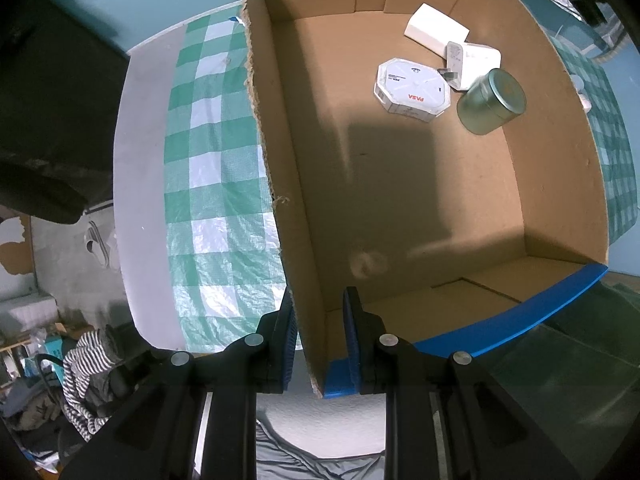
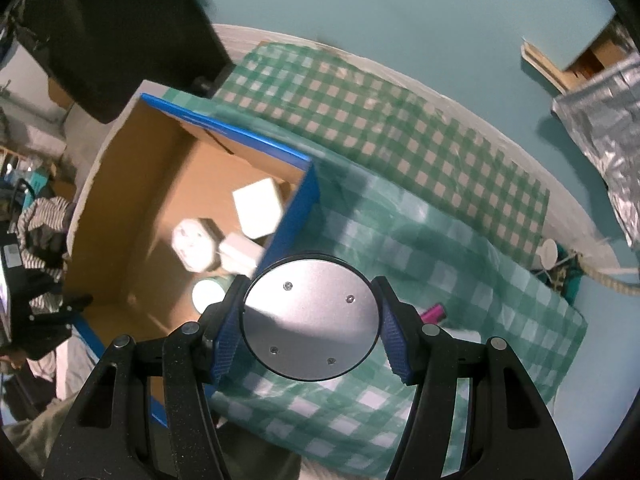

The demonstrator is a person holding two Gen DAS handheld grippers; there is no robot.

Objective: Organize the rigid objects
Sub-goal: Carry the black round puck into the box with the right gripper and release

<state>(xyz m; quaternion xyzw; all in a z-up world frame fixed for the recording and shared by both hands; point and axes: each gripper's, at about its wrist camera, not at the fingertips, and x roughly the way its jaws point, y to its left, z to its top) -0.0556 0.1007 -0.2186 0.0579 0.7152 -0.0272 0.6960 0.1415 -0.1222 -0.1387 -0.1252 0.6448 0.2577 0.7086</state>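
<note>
Your right gripper (image 2: 310, 322) clamps silver disc (image 2: 310, 320); cardboard box (image 2: 120, 216) lies ahead-left. Left gripper (image 1: 320, 340), jaws narrow, straddles box wall.

Pink object (image 2: 433, 313) mostly behind fingers (image 2: 394, 340)

Open brown cardboard box (image 1: 400, 200) with blue edging: we count one.
White boxes, upper right of the left-wrist frame: we count three — rectangular (image 1: 436, 27), octagonal (image 1: 412, 89), square (image 1: 478, 63).
Green round tin (image 1: 491, 102): one.
Flat silver metal disc (image 2: 310, 320): one.
</note>
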